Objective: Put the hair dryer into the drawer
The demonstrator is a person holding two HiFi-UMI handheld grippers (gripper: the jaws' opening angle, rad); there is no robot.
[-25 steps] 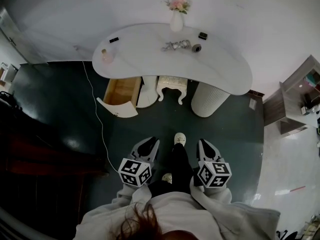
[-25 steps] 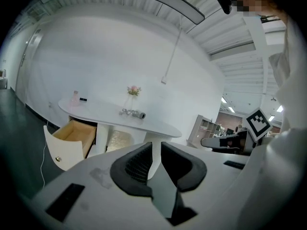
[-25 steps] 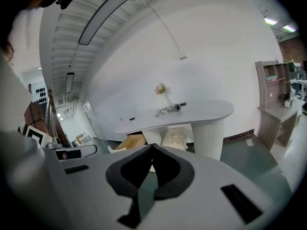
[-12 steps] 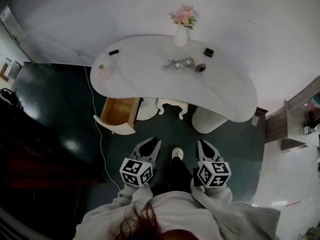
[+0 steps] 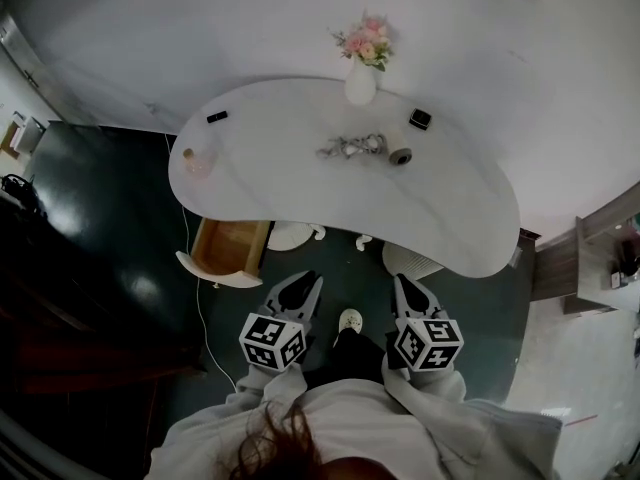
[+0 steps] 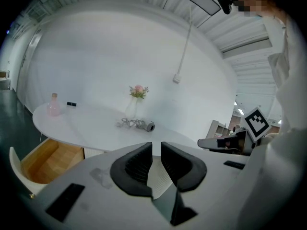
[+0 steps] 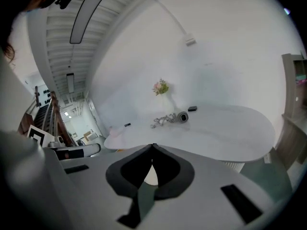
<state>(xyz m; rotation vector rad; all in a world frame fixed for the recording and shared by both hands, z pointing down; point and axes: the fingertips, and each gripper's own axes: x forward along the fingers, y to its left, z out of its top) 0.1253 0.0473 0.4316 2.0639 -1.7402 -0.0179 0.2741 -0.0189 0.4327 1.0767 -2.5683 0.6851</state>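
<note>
Left gripper view — jaws ajar (empty)

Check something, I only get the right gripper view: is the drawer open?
Observer: Yes. The head view shows the drawer pulled out under the left end of the table.
Operator: Anything in it?
Observer: The left gripper view shows only bare wood in the part it can see.
Operator: Left gripper state?
Observer: The left gripper has its jaws a narrow gap apart, with nothing between them.
</note>
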